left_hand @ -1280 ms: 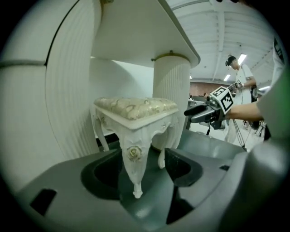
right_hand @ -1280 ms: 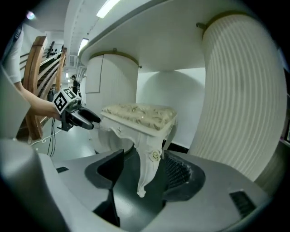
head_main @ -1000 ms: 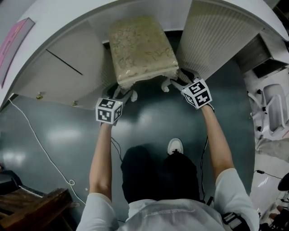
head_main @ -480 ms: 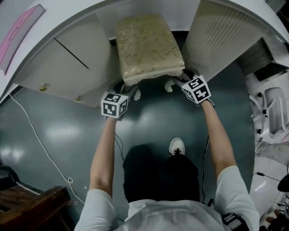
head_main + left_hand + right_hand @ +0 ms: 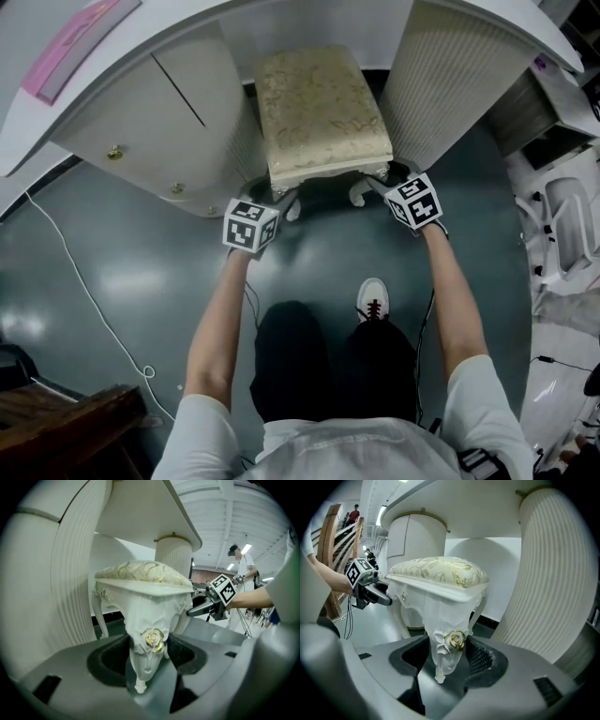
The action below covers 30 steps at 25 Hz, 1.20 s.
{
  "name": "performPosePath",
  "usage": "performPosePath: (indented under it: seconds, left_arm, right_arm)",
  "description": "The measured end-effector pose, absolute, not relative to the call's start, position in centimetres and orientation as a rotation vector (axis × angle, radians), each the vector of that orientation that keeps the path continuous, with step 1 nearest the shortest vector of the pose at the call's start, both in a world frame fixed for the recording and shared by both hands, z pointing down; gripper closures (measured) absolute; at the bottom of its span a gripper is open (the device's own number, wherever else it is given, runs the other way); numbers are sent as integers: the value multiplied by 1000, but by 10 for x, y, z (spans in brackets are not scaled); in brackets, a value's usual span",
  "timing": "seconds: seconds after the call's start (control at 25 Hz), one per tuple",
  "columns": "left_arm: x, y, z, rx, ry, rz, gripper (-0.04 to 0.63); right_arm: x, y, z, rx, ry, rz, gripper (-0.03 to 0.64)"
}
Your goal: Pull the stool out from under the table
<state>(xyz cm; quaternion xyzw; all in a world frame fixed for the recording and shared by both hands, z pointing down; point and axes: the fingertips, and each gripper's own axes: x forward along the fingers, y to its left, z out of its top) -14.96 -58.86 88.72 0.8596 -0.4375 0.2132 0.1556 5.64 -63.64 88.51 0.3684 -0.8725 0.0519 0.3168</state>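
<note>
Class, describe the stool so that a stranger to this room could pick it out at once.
Start at the big white curved table. In the gap between its two pedestals stands the stool. Only it has a cream cushion with gold swirls and carved legs bearing gold roses.

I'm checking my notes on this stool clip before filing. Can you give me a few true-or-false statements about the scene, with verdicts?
1. The left gripper and the right gripper each clamp a front leg of the stool. True; their jaws have just been closing onto them.
2. The cushion is plain red. False: cream with a gold pattern.
3. The stool stands far from the table. False: it sits between the table's pedestals.
4. A white cable lies on the floor. True.
</note>
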Motion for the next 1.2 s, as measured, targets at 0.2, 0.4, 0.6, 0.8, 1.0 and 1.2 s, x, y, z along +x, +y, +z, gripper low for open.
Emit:
performPosePath:
  seconds: [0.2,0.4,0.6,0.8,1.0,1.2]
  left_arm:
    - [-149,-559,887,2484,-1230,595,337]
    - [-147,-530,885,2510,-1211,559,337]
    - [-147,-506,885,2523,-1174,573,337]
    - [-143,-496,885,2516,-1199,534,339]
    - [-148,-492,881,2512,-1231,505,339]
    - [-139,-468,883,2476,-1239,543,338]
  right_arm:
    - [59,-602,885,1004,-2285,150,360]
    - [62,-572,884,1028,-2281,144,360]
    - [62,-540,885,1058,-2291,147,360]
    - [68,-527,886,1038,-2248,146,367]
    - [64,-522,882,1032,-2256,126,371]
    - [72,-496,885,1049,-2280,174,388]
